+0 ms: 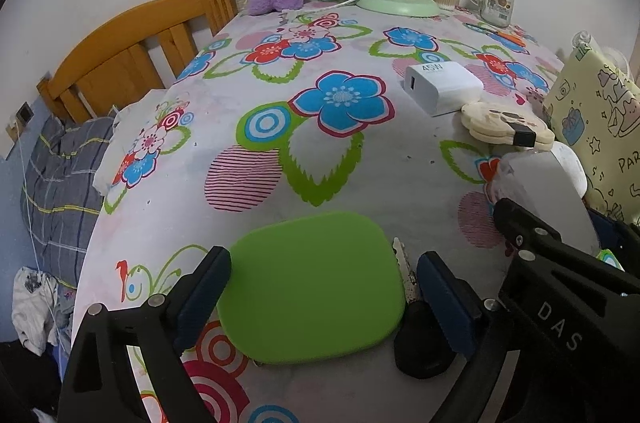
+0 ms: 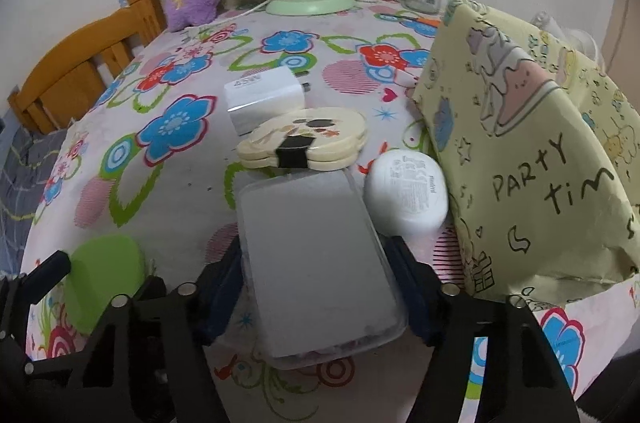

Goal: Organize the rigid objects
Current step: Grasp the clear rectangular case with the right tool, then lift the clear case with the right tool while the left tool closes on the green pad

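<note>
Right gripper [image 2: 316, 287] had its 2 pads closed onto the long sides of a clear phone case [image 2: 316, 275], jaws about half spread. The case's long axis ran near to far, in line with the fingers. It sat on the floral tablecloth [image 2: 168, 183], touching a white oval case [image 2: 406, 193] on its right, with a cream compact [image 2: 304, 139] and a white charger [image 2: 262, 95] just beyond its far end. The yellow bag [image 2: 520, 143] stood right of it.

Left gripper [image 1: 320, 287] was spread wide astride a green pad [image 1: 316, 287], pads not pressing; a key [image 1: 416, 323] lay by its right finger. Right hand was nearer the bag, so it likely goes first.
</note>
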Tool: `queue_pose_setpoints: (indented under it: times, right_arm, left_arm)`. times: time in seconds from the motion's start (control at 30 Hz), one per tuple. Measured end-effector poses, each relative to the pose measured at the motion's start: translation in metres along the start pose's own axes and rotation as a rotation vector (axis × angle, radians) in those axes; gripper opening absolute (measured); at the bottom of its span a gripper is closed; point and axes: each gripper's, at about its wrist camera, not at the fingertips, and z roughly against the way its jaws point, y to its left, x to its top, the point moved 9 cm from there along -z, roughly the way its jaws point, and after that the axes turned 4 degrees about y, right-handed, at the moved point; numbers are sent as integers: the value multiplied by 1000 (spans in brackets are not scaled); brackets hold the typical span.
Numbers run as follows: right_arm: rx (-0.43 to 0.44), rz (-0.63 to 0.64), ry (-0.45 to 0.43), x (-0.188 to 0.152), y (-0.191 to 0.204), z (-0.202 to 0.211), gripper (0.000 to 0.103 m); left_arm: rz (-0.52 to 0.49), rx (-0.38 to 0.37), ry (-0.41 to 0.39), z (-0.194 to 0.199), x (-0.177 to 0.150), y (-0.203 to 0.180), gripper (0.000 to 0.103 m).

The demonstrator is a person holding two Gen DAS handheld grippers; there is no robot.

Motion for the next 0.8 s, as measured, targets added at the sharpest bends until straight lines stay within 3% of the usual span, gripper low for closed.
queue_pose_setpoints:
  times: [0.57,0.8]
  right_arm:
    - [22,41,-60,4,18,23,64]
    - [17,43,-38,4,19,17,64]
  left_arm:
    - [88,-94,36,0,-8,17,97]
    - [91,-73,-7,-2,-4,16,96]
